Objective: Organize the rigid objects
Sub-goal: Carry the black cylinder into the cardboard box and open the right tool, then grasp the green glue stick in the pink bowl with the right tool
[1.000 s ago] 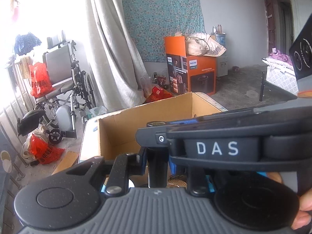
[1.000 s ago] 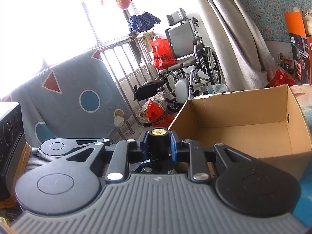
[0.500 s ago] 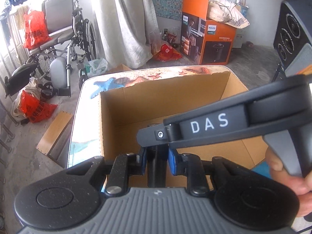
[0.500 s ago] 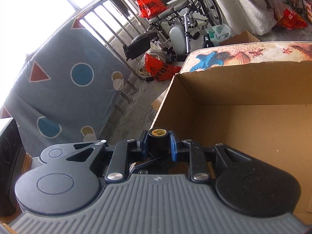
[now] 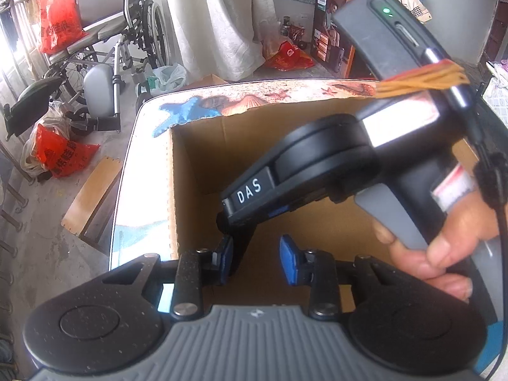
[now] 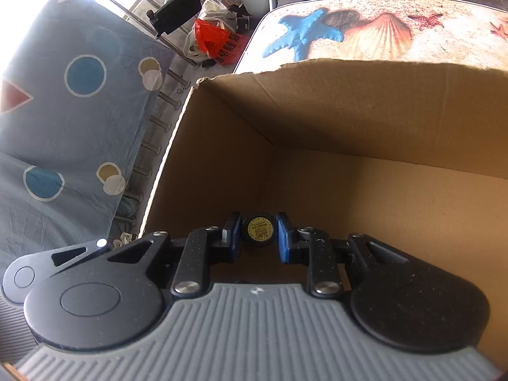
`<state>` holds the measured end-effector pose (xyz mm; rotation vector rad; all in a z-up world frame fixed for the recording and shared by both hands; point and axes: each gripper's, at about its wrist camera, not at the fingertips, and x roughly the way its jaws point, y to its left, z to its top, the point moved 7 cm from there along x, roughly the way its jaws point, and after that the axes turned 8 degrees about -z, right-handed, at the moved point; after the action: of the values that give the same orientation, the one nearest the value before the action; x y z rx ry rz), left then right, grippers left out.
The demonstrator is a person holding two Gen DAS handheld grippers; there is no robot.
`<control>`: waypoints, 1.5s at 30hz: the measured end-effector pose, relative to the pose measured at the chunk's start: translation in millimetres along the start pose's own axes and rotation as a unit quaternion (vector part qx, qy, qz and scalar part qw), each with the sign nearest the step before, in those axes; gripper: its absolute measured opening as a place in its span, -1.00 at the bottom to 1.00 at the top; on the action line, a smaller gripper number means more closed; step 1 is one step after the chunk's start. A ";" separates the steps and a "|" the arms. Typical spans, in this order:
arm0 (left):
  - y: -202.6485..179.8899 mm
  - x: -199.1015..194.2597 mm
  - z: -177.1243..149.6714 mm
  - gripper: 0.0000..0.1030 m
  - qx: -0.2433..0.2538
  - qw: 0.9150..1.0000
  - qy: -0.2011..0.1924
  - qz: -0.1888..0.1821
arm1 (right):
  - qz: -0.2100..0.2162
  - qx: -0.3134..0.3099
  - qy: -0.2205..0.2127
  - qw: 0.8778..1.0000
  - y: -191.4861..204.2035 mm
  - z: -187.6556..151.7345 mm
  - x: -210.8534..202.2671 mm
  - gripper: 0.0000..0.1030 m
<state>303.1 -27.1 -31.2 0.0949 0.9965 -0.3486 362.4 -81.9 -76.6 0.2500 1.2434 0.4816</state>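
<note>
Opening over the cardboard box (image 6: 349, 120) — right gripper (image 6: 257, 236) around cylinder (image 6: 258, 229), left gripper (image 5: 255, 260) empty, apart — risks a bounce.

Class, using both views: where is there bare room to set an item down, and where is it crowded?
The cardboard box has a bare floor between its left and back walls. The printed table strip behind the box is bare too. Crowded: the room floor left of the table, with red bags and a wheelchair.

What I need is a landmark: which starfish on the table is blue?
The big starfish by the corner; the others are small and red.
</note>
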 end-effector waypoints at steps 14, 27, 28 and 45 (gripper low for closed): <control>-15.8 -70.2 -12.5 -0.07 -0.002 0.996 -0.083 -0.030 | 0.011 0.010 -0.104 0.995 -5.9 -9.0 -83.7 0.17; -84.3 -133.3 -115.3 0.13 0.070 0.986 -0.118 -0.097 | 0.045 0.047 -0.208 0.976 -28.2 -215.1 -225.6 0.17; -92.0 -126.5 -126.6 0.13 0.084 0.986 -0.111 -0.092 | 0.048 0.061 -0.211 0.974 -33.9 -229.2 -223.6 0.17; -133.3 -31.4 -192.4 -0.38 0.163 0.986 -0.019 -0.030 | 0.082 0.239 -0.175 0.952 -80.0 -309.4 -109.2 -0.22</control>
<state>88.8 -99.4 -99.1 0.3543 0.8983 -0.5660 60.3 -227.8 -115.8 0.8208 0.9762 0.2545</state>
